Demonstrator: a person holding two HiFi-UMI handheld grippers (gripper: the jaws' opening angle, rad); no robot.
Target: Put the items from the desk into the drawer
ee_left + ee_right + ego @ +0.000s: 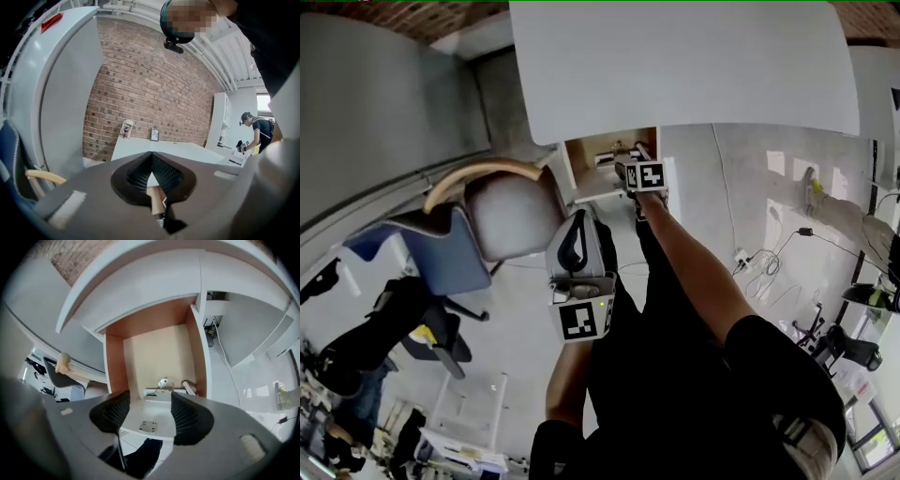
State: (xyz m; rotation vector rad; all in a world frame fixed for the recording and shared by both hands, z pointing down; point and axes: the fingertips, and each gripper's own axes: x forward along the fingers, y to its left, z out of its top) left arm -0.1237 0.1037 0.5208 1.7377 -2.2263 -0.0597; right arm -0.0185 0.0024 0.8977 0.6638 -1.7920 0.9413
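Wide white counter [675,66] up top, bare across all the head view takes in, grey floor [722,178] below it and a padded chair [502,211] with a curved wooden back off to the left. Under the counter's front edge the drawer [602,155] stands open, its pale wooden bottom [157,357] showing. At the drawer's near end lie a small round metallic item [164,383] and, just beside it, a short stick-like item [188,386].

The right tongs [628,171] hang over the drawer's front on an outstretched, black-sleeved arm, pointing steeply down. Their jaws [150,411] stand wide apart and grip nothing.

The left tongs [579,225] are held back, closer to the body and nearly level. They look at a brick wall [154,89], where a cup [126,128] and a small frame [154,135] stand on a white top. Their jaws [151,157] meet at the tips, nothing between them.
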